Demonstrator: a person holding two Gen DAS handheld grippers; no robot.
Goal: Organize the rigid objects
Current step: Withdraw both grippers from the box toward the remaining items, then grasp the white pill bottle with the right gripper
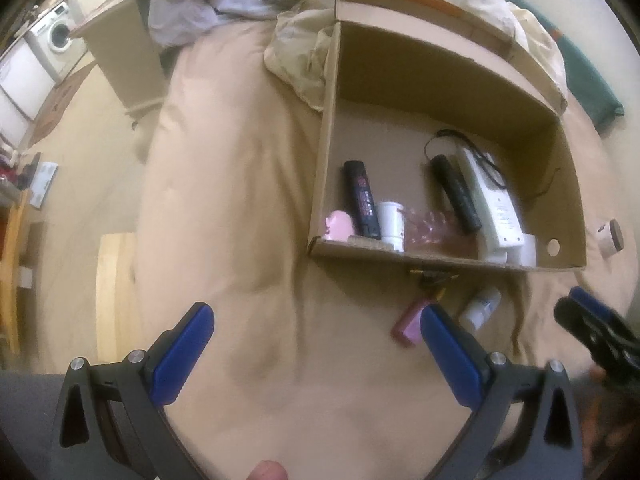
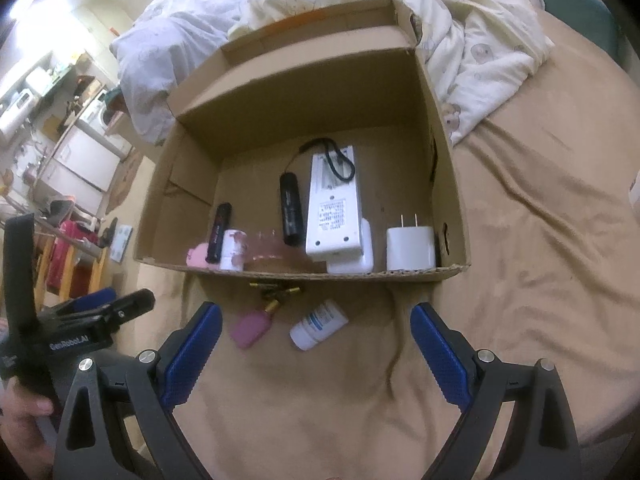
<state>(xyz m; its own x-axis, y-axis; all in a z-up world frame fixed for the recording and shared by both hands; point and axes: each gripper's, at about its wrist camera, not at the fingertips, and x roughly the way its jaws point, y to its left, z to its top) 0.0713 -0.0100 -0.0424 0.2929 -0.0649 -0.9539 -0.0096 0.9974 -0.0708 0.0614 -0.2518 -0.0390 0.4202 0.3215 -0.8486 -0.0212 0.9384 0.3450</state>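
Observation:
An open cardboard box (image 2: 456, 184) sits on a tan bed; it also shows in the left wrist view (image 1: 326, 152). Inside lie a white remote (image 2: 334, 208), a black flashlight (image 2: 291, 216), a black tube (image 2: 219, 232), a white charger plug (image 2: 410, 248), a small white bottle (image 2: 233, 250) and a pink item (image 2: 197, 258). In front of the box lie a pink bottle (image 2: 252, 328), a white pill bottle (image 2: 318, 325) and gold-capped pieces (image 2: 276, 292). My right gripper (image 2: 316, 356) is open and empty just short of these. My left gripper (image 1: 316, 352) is open and empty, left of the pink bottle (image 1: 406, 322).
A round wooden-lidded jar (image 1: 611, 237) lies on the bed right of the box. Crumpled blankets (image 2: 472, 40) lie behind the box. The bed's left edge drops to the floor, with a wooden stool (image 1: 114, 292) and a washing machine (image 1: 56, 32) beyond.

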